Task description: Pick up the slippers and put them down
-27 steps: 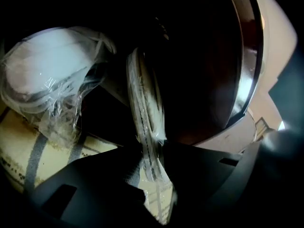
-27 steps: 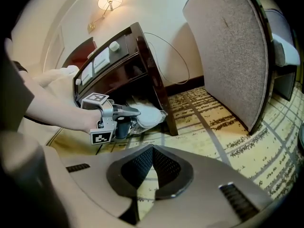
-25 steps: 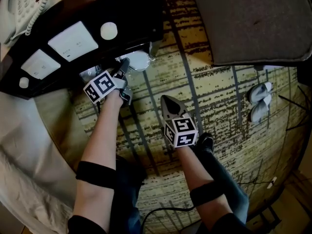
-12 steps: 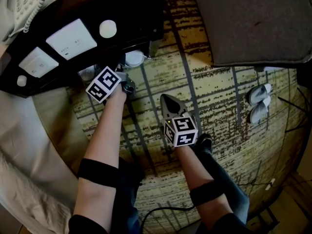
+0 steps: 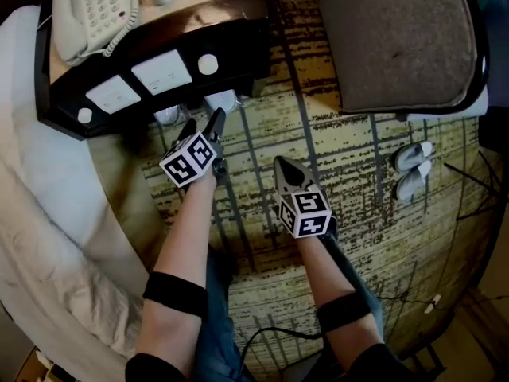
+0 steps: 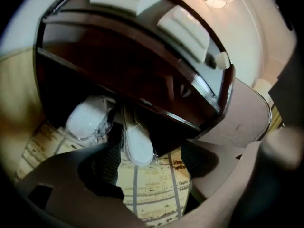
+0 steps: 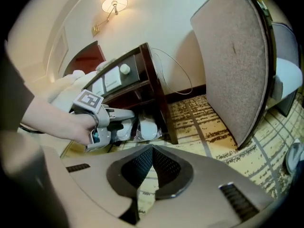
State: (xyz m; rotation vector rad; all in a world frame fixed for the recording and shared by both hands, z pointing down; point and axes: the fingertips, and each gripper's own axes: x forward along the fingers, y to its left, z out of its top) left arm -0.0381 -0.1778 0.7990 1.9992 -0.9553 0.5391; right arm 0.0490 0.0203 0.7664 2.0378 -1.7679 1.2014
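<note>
While my left claw [image 6: 149,156] hangs low at the foot of the dark counter [image 6: 142,75], its jaws stand wide apart and grip nothing. White slipper [image 6: 137,145] lies on the patterned carpet [image 6: 152,189], toe poking out from under the counter into the gap between the jaws. It sits closer to the left-hand pad; contact unclear. Wrapped slipper [image 6: 84,120], in clear plastic, is just beside it to the left, outside the jaws.

From the head view, the left claw [image 5: 205,126] points at the counter [image 5: 238,30] base. White slipper [image 5: 221,100] and wrapped slipper [image 5: 169,115] show pale at its lower edge. Phone [image 5: 91,10] sits on the counter top. Bed [image 5: 40,213] runs along the left.

My right claw [image 7: 152,164] has its jaws closed together, pads meeting, nothing between them. It hovers over bare carpet [image 5: 358,157] in the head view, right claw [image 5: 284,168] near the left one but apart from both slippers. Its camera sees the left claw [image 7: 124,120] at the counter [image 7: 152,87], with the white slipper [image 7: 147,127] just past it.

Another pale slipper pair [image 5: 413,169] lies on the carpet well off to the right, below the chair [image 5: 398,38]. Wall lamp [image 7: 114,4] is lit.
</note>
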